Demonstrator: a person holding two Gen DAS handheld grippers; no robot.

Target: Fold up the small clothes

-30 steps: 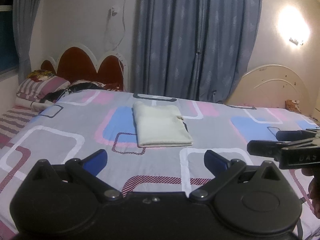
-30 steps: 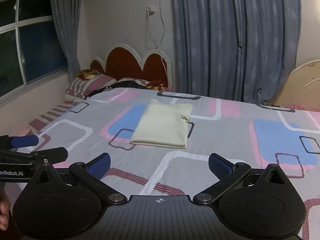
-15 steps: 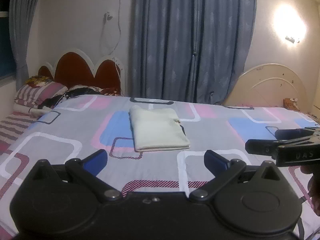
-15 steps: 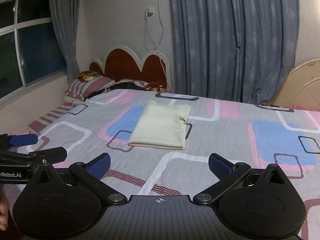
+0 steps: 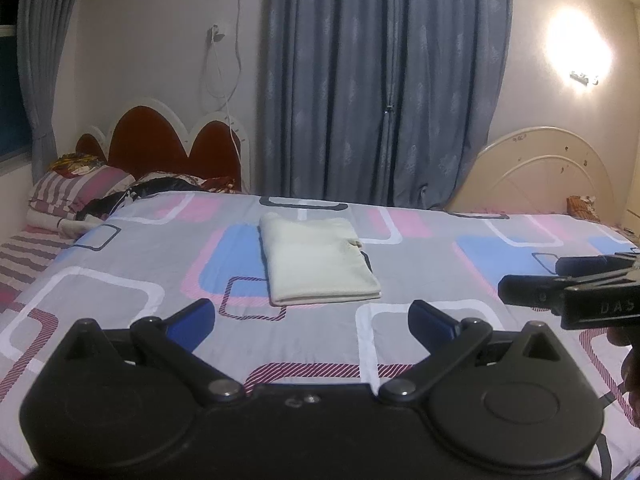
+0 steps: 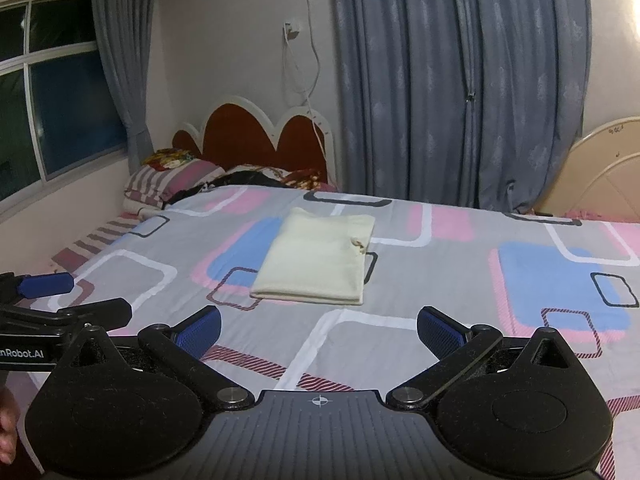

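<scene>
Cream folded cloth [image 5: 316,262] lies lengthwise away from camera.

A cream cloth [image 5: 318,262] lies folded into a neat flat rectangle near the middle of the bed [image 5: 420,264], its layered edges showing along the near side, a small tab sticking out at its right edge.
</scene>
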